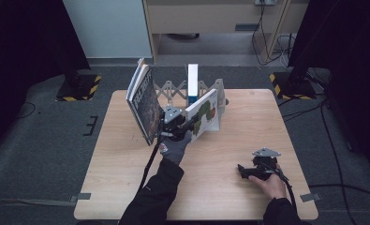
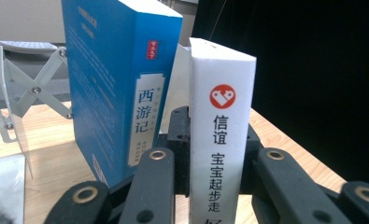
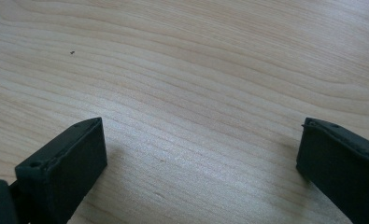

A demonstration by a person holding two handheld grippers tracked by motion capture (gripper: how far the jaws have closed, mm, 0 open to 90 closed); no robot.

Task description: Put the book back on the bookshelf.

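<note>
Left hand-held gripper [image 2: 215, 186] clamps white book [image 2: 222, 140] by spine, beside blue book [image 2: 112, 84]; right hand-held gripper [image 3: 201, 154] wide open, empty, over surface [image 3: 196, 70].

Rear centre of table [image 1: 248, 140] crowded: accordion book rack [image 1: 173, 89], upright blue book [image 1: 192, 79], leaning dark-cover book [image 1: 143, 101] at left, white-spined book [image 1: 203, 112] tilted at right. Narrow gap between leaning books taken by left gripper [image 1: 185, 125]. Bare wood at front and right; right gripper [image 1: 248, 172] low there.

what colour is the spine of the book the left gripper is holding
White, with black characters and a red round logo: the white-spined book in the left gripper, best seen in the left gripper view.
</note>
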